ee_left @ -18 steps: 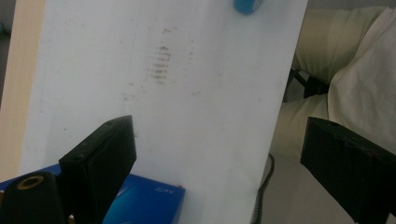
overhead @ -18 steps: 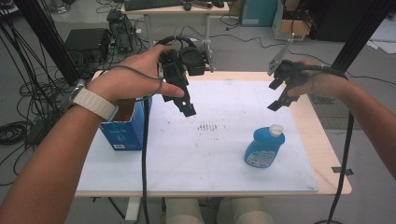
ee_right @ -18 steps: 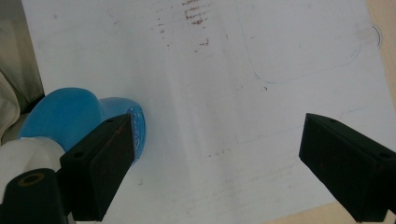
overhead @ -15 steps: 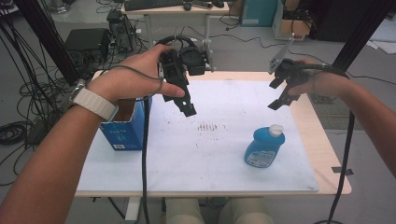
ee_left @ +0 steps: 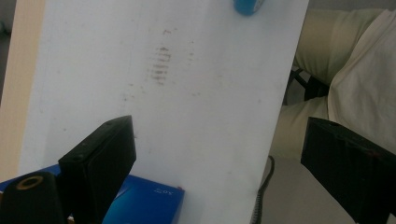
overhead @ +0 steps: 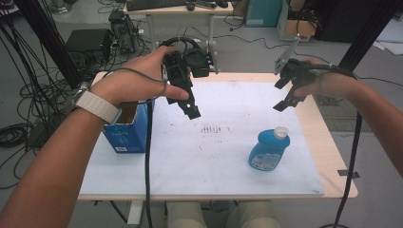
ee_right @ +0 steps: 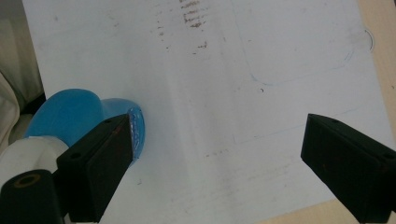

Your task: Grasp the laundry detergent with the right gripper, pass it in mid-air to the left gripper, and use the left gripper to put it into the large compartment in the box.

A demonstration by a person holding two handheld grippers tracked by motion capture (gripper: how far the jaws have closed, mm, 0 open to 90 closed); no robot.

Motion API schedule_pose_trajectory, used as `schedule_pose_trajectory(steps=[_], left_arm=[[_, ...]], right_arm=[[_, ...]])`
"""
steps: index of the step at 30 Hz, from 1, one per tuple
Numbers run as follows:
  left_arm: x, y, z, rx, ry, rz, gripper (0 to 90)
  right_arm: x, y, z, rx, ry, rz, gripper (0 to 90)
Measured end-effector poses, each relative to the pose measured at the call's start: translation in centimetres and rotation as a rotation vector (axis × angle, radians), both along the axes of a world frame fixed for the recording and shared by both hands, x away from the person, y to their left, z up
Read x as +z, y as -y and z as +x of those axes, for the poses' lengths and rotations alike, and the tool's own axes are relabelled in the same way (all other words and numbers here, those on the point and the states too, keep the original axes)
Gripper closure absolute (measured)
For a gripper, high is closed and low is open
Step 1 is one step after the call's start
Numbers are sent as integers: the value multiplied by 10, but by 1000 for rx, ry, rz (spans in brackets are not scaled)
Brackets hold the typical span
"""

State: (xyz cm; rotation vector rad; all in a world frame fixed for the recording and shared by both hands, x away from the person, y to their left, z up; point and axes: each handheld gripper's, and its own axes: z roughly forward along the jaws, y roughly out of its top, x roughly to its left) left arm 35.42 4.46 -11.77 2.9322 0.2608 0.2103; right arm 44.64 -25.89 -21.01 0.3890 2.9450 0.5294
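Box (overhead: pixel 127 130) at mat's (overhead: pixel 228 161) left edge; bottle (overhead: pixel 268 148) right.

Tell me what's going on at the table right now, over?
Left gripper and right gripper both open, held above the white sheet, holding nothing. Blue bottle upright, untouched. Blue box stands at left. Nothing in the way.

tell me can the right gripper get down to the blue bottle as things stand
Probably yes. The right gripper hangs open above the table, and the blue bottle stands upright below and just nearer the person, with nothing between them.
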Motion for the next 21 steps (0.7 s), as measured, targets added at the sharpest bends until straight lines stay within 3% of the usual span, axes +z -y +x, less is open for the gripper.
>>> schedule_pose_trajectory(steps=[6,11,12,21], left_arm=[[-2,-1,0,6,-4,-5,105],[-6,-1,2,4,-6,-7,106],[-7,-1,2,6,-7,-11,106],[-9,-1,1,10,-7,-9,106]], right_arm=[[8,3,-2,10,29,27,59],[16,6,-8,-20,14,36,54],[18,8,-8,4,30,29,49],[28,12,-20,10,28,43,50]])
